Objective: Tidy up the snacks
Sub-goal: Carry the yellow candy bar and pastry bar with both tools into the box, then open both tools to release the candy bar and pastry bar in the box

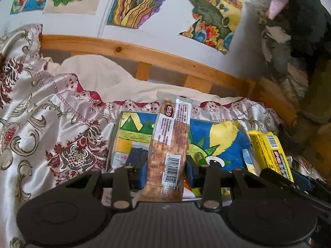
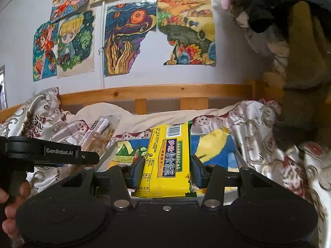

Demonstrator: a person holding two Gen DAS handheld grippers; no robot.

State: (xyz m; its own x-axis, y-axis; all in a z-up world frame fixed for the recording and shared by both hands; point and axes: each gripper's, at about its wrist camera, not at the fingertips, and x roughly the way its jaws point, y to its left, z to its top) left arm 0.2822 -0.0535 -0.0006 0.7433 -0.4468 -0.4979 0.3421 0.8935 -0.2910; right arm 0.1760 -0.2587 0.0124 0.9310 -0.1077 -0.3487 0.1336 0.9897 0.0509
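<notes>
Two packets are in my grip. On the left wrist view, my left gripper (image 1: 166, 168) pinches a clear cracker packet (image 1: 168, 144) above the painted tray (image 1: 223, 142). On the right wrist view, my right gripper (image 2: 165, 170) pinches a yellow biscuit packet (image 2: 167, 161) over that tray (image 2: 217, 146).
</notes>
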